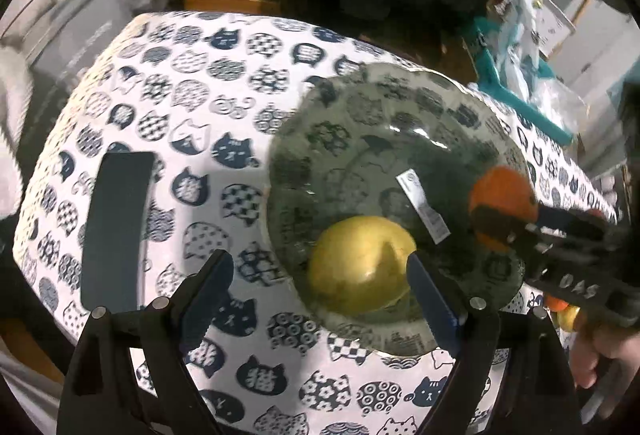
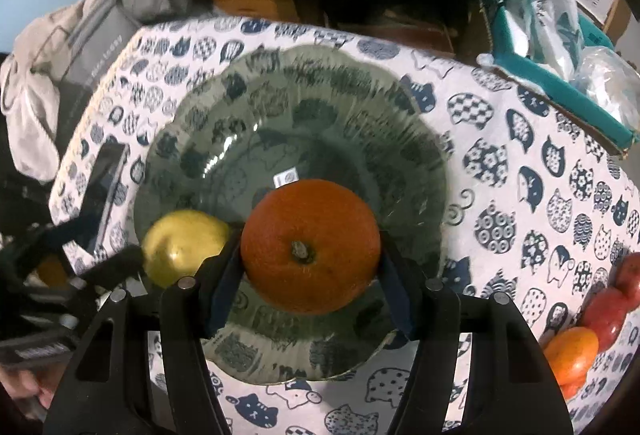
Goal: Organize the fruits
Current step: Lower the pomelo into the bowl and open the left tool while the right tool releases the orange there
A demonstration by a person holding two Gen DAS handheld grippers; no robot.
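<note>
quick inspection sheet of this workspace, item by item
surface: table under a cat-print cloth
job's things: glass bowl holds a yellow apple; orange held above the bowl; more fruit at the table edge
clutter: dark phone on the cloth
grippers: left gripper open, empty, above the apple; right gripper shut on the orange
cables: nothing seen
surroundings: grey clothes, teal basket, wooden furniture

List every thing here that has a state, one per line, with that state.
Left gripper: open, jaws apart, nothing gripped.
Right gripper: shut on the orange, above the glass bowl.
Orange: held, stem end toward the camera.
Yellow apple: lying in the bowl, released.
Glass bowl: upright on the tablecloth, holding only the apple.
Red and orange fruits: still loose on the tablecloth, outside the bowl.
Phone: flat, screen dark.
</note>
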